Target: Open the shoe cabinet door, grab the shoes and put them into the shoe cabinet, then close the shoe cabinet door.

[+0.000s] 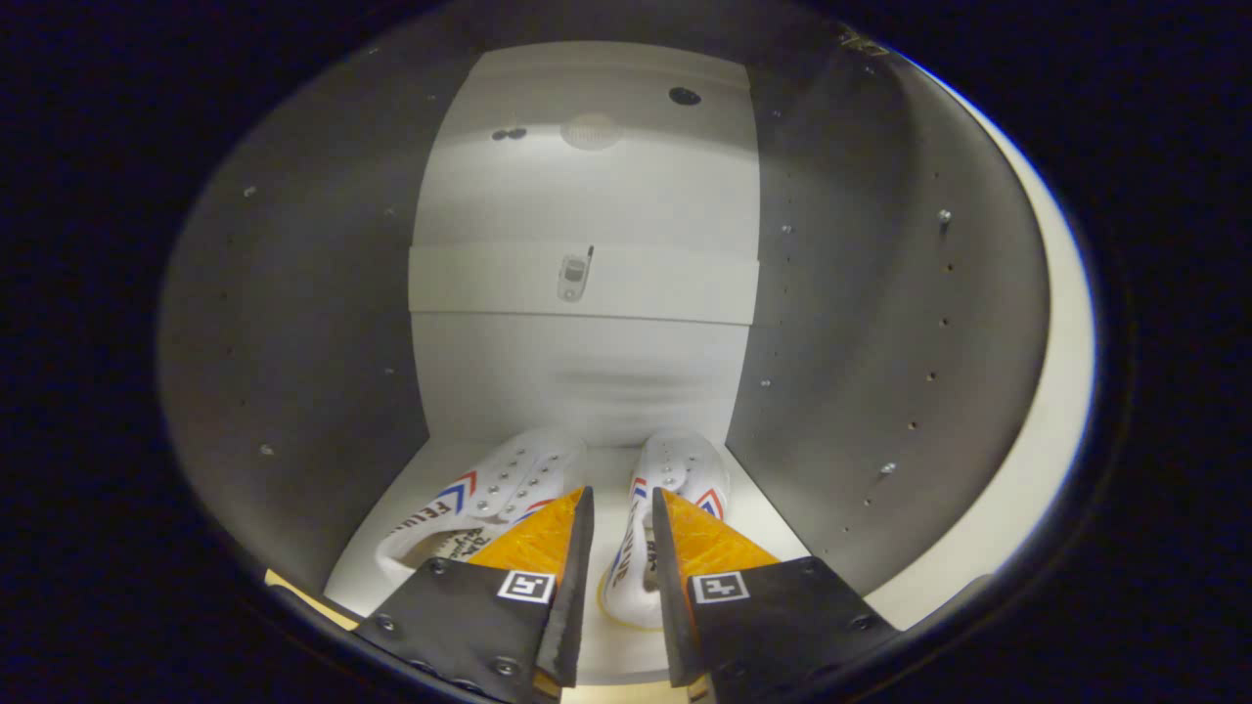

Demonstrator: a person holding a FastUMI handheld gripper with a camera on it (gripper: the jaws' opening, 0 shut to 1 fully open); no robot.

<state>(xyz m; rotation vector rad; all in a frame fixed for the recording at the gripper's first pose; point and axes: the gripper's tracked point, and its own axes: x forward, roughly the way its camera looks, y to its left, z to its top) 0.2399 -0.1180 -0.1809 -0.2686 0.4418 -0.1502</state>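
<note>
Gripper view: the tool (622,501) is pointing into the open shoe cabinet (841,323), its two fingers standing slightly apart with a narrow gap between them. Whether they are pinching anything cannot be told; the inner rim of the right shoe (675,469) is showing in the gap, but contact on both sides is not visible. The left shoe (499,489) is lying just beside it, angled outward, partly hidden behind the left finger. Both shoes are sitting on the cabinet's bottom shelf (606,469), toes toward the back panel (587,372). A cross rail with a small fitting (574,276) is running across the back panel above them. Grey side walls with rows of peg holes are flanking the compartment.

Judgement: placement appears nearly complete, with door closing remaining. Risks from here: if the fingers are catching the shoe's rim or a lace while withdrawing, the shoe could be dragged back toward the front edge and block the door. The angled left shoe's heel is lying near the shelf front and could also foul the closing door.
</note>
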